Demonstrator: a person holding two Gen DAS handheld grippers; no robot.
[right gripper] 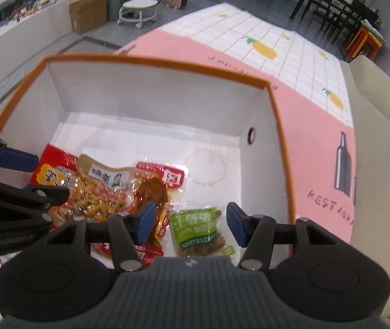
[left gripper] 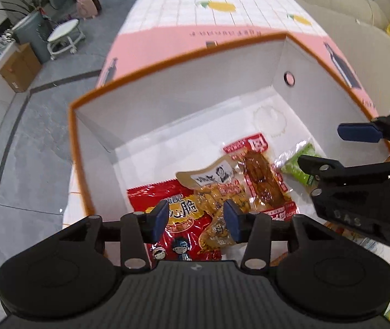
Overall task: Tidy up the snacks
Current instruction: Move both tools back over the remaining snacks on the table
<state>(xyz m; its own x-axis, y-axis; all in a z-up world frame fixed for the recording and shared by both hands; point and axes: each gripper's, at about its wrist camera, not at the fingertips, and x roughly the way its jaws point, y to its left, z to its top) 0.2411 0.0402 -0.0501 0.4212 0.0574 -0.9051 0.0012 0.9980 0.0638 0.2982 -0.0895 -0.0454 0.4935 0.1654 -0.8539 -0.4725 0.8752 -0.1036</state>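
An orange-rimmed white box [left gripper: 184, 54] [right gripper: 167, 63] stands on the table and holds several snack packs. A red chip bag [left gripper: 151, 200] [right gripper: 55, 164], a clear bag of yellow snacks [left gripper: 217, 189] [right gripper: 96, 197], a red pack with brown pieces [left gripper: 260, 175] [right gripper: 153, 192] and a green raisin pack [left gripper: 302, 164] [right gripper: 200, 233] lie on its floor. My left gripper [left gripper: 197, 219] is open and empty above the red bag and yellow snacks. My right gripper [right gripper: 192, 224] is open and empty above the green raisin pack.
The table wears a pink and white lemon-print cloth [left gripper: 217, 5] [right gripper: 291, 54]. A beige sofa [left gripper: 345, 5] [right gripper: 381, 96] borders the right side. A rolling stool [left gripper: 66, 35] [right gripper: 138, 9], a cardboard box [left gripper: 19, 68] [right gripper: 88, 12] and grey floor lie to the left.
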